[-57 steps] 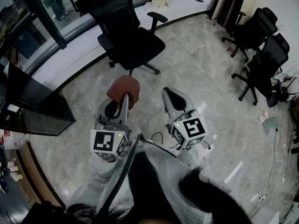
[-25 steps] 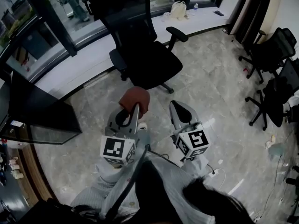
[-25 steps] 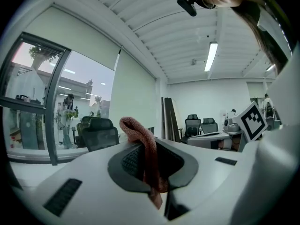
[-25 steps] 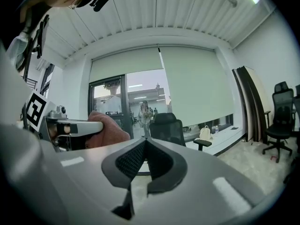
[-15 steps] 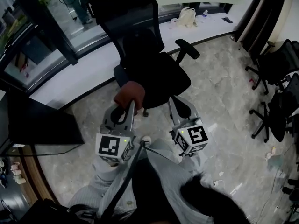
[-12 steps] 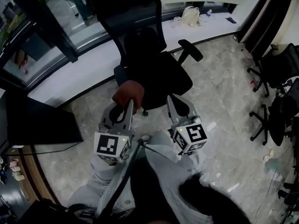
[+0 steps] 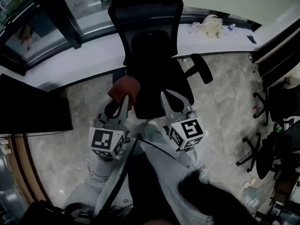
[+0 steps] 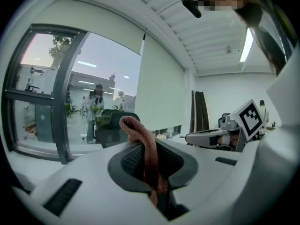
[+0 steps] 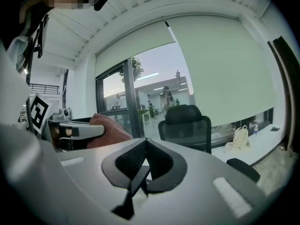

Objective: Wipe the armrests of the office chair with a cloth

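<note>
A black office chair (image 7: 157, 74) stands straight ahead, its right armrest (image 7: 202, 68) showing beside the seat; the other armrest is hidden behind the cloth. My left gripper (image 7: 123, 100) is shut on a reddish-brown cloth (image 7: 124, 88), which bulges out past the jaw tips at the seat's left front corner. In the left gripper view the cloth (image 8: 146, 156) hangs pinched between the pads. My right gripper (image 7: 168, 97) is shut with nothing in it and hovers over the seat's front edge. The right gripper view shows the chair's backrest (image 9: 186, 124) and an armrest (image 9: 243, 168) ahead.
A white ledge (image 7: 89, 50) runs along the window wall behind the chair, with a pale bag (image 7: 209, 25) on it. A dark desk (image 7: 33, 111) stands at the left. More black chairs (image 7: 281, 102) stand at the right. A person (image 8: 96, 108) stands beyond the glass.
The chair has come much closer and now sits right in front of both grippers. The left gripper keeps hold of the cloth; the right stays shut.
</note>
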`<control>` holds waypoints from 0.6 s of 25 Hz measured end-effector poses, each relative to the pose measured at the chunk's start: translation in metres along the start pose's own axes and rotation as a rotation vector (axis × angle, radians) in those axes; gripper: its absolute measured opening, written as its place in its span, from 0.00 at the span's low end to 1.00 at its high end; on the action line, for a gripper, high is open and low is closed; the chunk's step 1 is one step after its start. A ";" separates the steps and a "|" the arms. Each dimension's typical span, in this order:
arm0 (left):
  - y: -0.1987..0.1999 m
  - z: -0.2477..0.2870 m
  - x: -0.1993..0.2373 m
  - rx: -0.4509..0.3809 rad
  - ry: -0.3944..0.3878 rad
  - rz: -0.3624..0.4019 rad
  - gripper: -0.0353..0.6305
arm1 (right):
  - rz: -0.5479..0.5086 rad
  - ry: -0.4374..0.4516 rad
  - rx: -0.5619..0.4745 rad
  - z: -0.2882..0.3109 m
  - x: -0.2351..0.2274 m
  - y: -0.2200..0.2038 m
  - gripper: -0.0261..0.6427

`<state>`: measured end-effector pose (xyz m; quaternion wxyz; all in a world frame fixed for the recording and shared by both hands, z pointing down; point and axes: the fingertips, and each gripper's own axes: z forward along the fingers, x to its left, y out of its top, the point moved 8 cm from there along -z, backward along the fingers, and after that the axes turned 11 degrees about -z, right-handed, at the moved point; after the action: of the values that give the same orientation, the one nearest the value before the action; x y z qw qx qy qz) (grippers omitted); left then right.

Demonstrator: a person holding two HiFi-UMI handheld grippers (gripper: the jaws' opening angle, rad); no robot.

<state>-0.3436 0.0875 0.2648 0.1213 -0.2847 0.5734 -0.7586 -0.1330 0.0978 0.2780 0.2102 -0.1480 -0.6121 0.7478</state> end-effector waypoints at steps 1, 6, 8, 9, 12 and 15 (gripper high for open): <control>-0.003 0.008 0.002 -0.001 0.021 -0.021 0.10 | -0.006 0.031 0.008 0.008 -0.009 -0.001 0.04; -0.042 0.032 0.030 0.039 0.153 -0.177 0.10 | -0.031 0.171 0.071 0.051 -0.032 -0.018 0.04; -0.062 0.035 0.046 0.079 0.202 -0.219 0.10 | -0.027 0.215 0.106 0.063 -0.031 -0.025 0.04; -0.074 0.037 0.056 0.099 0.213 -0.241 0.10 | -0.025 0.232 0.123 0.069 -0.030 -0.030 0.04; -0.111 0.057 0.090 0.182 0.205 -0.254 0.10 | -0.021 0.255 0.170 0.086 -0.028 -0.047 0.04; -0.146 0.076 0.121 0.288 0.208 -0.317 0.10 | -0.008 0.281 0.222 0.097 -0.023 -0.067 0.04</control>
<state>-0.3770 0.0106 0.4514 -0.0195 -0.2713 0.4169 -0.8673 -0.1507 0.0140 0.3625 0.3118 -0.2244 -0.4908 0.7820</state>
